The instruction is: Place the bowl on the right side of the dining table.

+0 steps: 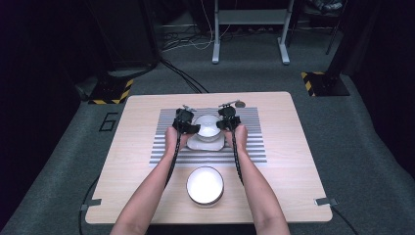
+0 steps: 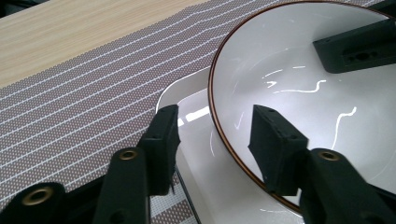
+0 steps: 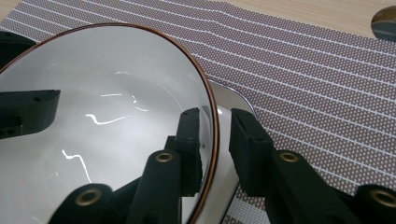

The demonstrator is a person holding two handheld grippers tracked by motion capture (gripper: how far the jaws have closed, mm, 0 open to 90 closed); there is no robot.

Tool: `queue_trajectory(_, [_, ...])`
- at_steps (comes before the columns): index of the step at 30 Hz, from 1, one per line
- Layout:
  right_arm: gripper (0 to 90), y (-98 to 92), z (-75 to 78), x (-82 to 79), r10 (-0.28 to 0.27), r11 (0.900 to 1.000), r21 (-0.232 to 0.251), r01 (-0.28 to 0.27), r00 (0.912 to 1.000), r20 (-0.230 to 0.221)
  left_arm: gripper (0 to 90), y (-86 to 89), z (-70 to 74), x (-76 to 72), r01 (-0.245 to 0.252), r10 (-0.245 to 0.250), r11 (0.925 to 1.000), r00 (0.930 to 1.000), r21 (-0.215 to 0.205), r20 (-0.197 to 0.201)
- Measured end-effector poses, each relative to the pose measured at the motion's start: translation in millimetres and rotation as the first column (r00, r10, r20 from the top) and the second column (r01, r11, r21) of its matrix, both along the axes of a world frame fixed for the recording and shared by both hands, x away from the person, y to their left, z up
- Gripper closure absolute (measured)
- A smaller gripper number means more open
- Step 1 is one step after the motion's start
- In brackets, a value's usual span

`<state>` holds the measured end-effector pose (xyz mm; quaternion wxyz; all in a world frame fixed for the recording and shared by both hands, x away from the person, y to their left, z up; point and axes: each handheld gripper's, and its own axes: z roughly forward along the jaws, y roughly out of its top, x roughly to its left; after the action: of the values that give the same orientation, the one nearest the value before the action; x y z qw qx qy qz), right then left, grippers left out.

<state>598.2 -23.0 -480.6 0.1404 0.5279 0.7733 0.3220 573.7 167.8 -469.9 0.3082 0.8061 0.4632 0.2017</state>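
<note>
Bowls like this white one, glazed and brown-rimmed, are stiff, slick and breakable, so the thin rim is the place to pinch, on opposite sides, evenly. It sits on a white plate on the striped mat, centre of the high view. The left gripper straddles the rim, jaws apart and clear of it. The right gripper also straddles the rim, jaws narrow but seemingly not pressing. A second bowl stands lower on the worktop.
</note>
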Motion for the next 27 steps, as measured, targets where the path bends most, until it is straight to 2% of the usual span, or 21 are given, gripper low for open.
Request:
queue_trajectory(3, [67.2,-2.0,1.2,-0.2,-0.002,1.0,0.002,0.002,1.0,-0.003,47.6,0.9,0.5,-0.1,0.0,0.0,1.0,1.0,0.0,-0.009])
queue_trajectory(10, [31.7,-6.0,6.1,-2.8,0.004,1.0,-0.005,-0.004,0.9999,-0.011,36.0,5.5,4.7,-1.1,0.004,-0.004,1.0,0.9993,-0.003,-0.037])
queue_trajectory(13, [23.0,-7.1,8.0,-4.7,0.012,1.0,-0.005,-0.012,0.9999,-0.008,30.4,8.6,6.9,-1.7,0.004,-0.004,0.9999,0.9991,-0.01,-0.043])
queue_trajectory(16, [16.7,-7.7,9.2,-7.1,0.02,1.0,-0.004,-0.02,0.9997,-0.011,24.8,10.7,8.6,-2.6,0.008,-0.009,0.9998,0.9989,-0.015,-0.047])
queue_trajectory(21, [12.6,-8.5,12.1,-11.1,0.032,0.999,0.001,-0.032,0.9995,-0.002,16.5,13.4,12.1,-5.2,0.022,-0.023,0.9996,0.9976,-0.015,-0.065])
queue_trajectory(27, [5.2,-10.3,17.8,-17.2,0.046,0.999,-0.004,-0.046,0.9989,0.012,13.4,16.4,17.5,-9.2,0.026,-0.027,0.9994,0.998,-0.022,-0.058])
